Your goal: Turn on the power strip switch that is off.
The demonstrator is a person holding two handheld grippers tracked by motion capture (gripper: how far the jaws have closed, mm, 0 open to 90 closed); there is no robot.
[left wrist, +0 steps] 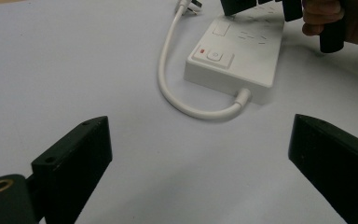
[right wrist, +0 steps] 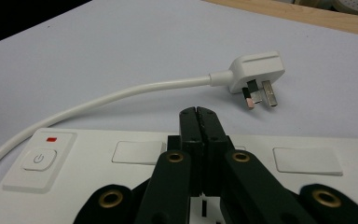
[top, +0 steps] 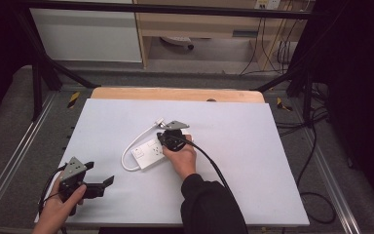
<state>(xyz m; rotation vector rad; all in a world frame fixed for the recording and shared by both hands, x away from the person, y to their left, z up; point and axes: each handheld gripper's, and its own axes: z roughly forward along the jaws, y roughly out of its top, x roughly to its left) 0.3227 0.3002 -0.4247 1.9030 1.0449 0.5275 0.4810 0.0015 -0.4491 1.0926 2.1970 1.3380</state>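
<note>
Jaws pressed together, right gripper (right wrist: 199,114) sat on the white power strip (top: 148,152); left gripper (top: 100,173) stood wide, near-left on the bench (top: 253,161).

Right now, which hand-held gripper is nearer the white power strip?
Right. The right hand-held gripper sits over the power strip, jaws shut; the left hand-held gripper waits apart, nearer the person.

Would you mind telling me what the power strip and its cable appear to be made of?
Power strip: probably hard white plastic, smooth and matte, with moulded edges. Cable: likely a flexible rubbery or PVC sheath, slightly glossy, lying in a soft curve.
</note>
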